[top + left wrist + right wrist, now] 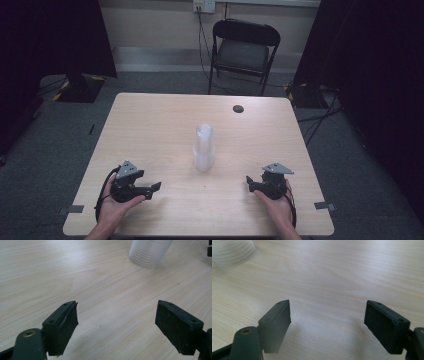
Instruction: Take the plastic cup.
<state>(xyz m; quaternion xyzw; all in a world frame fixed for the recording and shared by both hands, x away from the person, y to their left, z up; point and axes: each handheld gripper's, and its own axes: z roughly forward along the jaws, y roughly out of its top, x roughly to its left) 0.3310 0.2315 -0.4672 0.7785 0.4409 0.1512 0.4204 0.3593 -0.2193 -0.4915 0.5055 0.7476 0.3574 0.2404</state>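
1. At the middle of the wooden table (150, 125) stands a stack of clear plastic cups (204, 149), nested, upright and alone, with bare wood all around it.
2. Near the table's front edge, the left gripper (154, 187) rests in the person's left hand (116, 209), its jaws spread wide and holding nothing.
3. Opposite, the right gripper (248, 180) sits in the right hand (276, 205), jaws equally wide and empty.
4. Both grippers point inward toward the stack, well apart from it on either side; this looks like a ready stance, with each claw already open enough to take a cup.
5. From the left gripper view, the ribbed cup walls (147, 251) lie ahead and to the right; the right gripper view shows them (232, 251) ahead and left.
6. Beyond the table stands a black folding chair (244, 50), and a dark round grommet (238, 108) marks the far tabletop.
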